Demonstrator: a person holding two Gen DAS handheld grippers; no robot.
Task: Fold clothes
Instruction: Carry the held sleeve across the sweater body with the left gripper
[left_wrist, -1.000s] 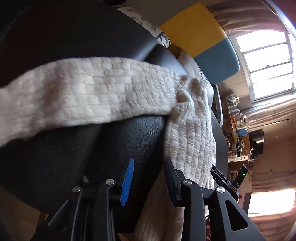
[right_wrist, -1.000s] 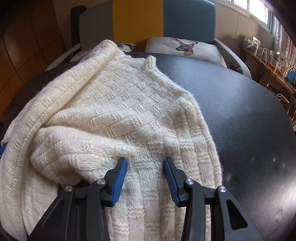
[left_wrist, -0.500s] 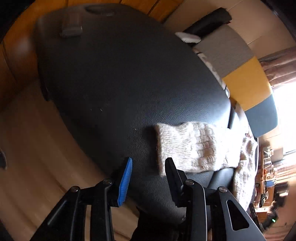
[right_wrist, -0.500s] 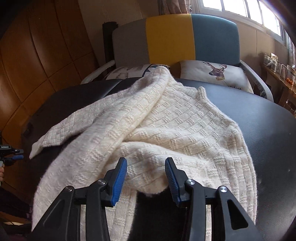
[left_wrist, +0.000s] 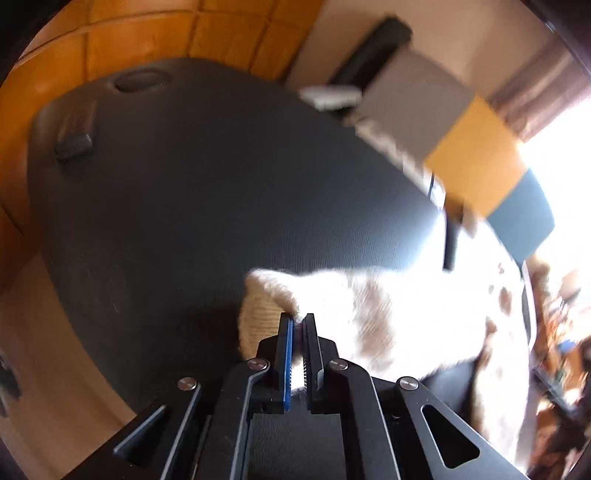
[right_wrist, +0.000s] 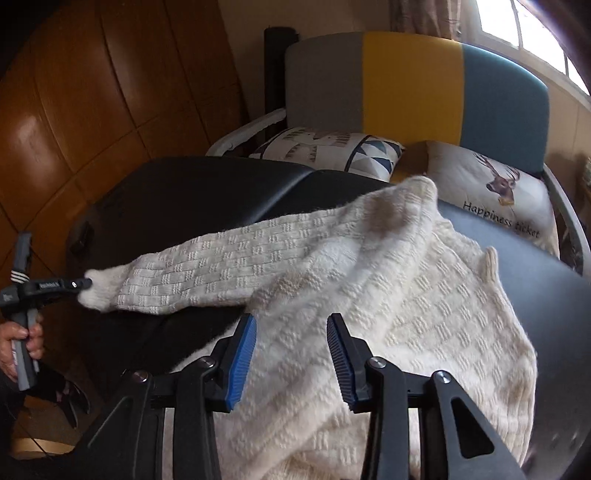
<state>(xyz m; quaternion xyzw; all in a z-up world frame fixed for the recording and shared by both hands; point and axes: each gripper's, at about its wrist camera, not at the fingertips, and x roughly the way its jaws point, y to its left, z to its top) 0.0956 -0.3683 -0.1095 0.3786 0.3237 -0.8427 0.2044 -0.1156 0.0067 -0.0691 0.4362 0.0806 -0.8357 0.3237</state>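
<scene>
A cream knit sweater (right_wrist: 388, 302) lies on the black padded table (right_wrist: 207, 192). Its left sleeve (right_wrist: 221, 266) is stretched out to the left, a little above the table. My left gripper (left_wrist: 298, 325) is shut on the sleeve cuff (left_wrist: 262, 317); it also shows in the right wrist view (right_wrist: 79, 284), holding the cuff (right_wrist: 98, 291). My right gripper (right_wrist: 291, 332) is open and empty, just above the sweater's lower body.
A grey, yellow and blue sofa (right_wrist: 413, 85) with two printed cushions (right_wrist: 491, 195) stands behind the table. A wooden panelled wall (right_wrist: 92, 92) is on the left. A small dark block (left_wrist: 74, 142) sits at the table's far end. Bare black table (left_wrist: 221, 192) lies beyond the cuff.
My left gripper has shut on the sleeve cuff and pulled the sleeve out to the left. My right gripper has drawn back and stays open.
</scene>
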